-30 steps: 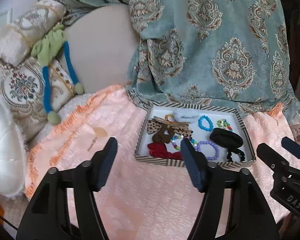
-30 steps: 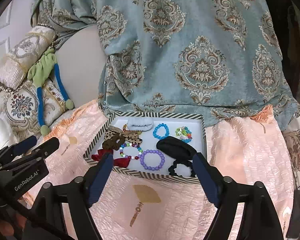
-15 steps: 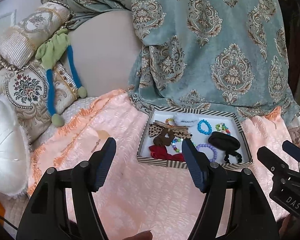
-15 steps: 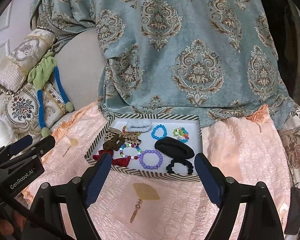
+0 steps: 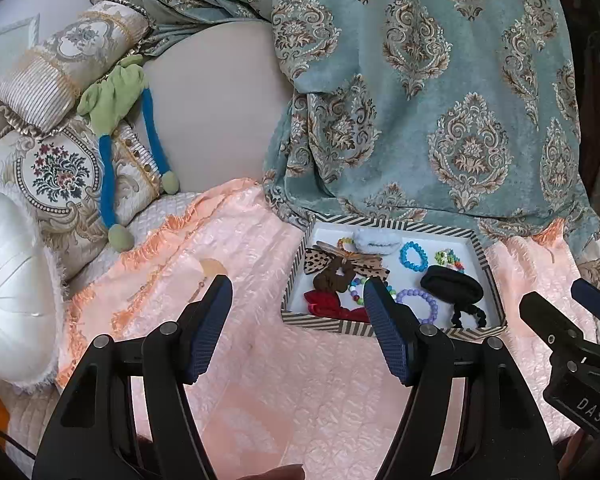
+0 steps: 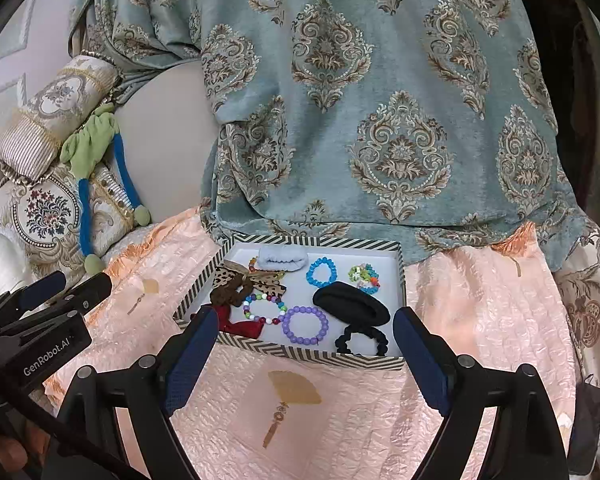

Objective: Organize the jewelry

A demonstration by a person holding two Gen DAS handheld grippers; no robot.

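Jewelry and hair pieces all lie inside a striped tray [image 6: 296, 351] that sits on a pink bedspread [image 6: 480, 320], close against a hanging teal curtain [image 6: 380, 120]; nothing of the kind shows loose on the spread in either view. That fits a tray waiting to be sorted as well as one already filled, so the pictures do not settle which step is in hand. Both tools hover short of the tray's near wall: the right gripper [image 6: 300, 344] faces it squarely, its fingers spread wide with nothing between them, and the left gripper [image 5: 296, 312] hangs off to the tray's left, likewise wide apart and empty. Whatever piece is handled, a good grasp would likely come from above, clearing the wall. The black hair clip [image 6: 352, 306] is the bulkiest thing and rests partly over the black scrunchie [image 6: 362, 342], so pulling one could drag the other. The leopard bow [image 6: 256, 278], brown scrunchie [image 6: 230, 294] and red bow [image 6: 240, 322] overlap in the left part and may lift together. The purple bracelet [image 6: 305, 326] lies clear and flat; pinching across one side of its ring should hold better than spanning it. The blue bracelet [image 6: 321, 272] and the small mixed-colour beads [image 6: 363, 276] near the far wall would roll or slip easily.
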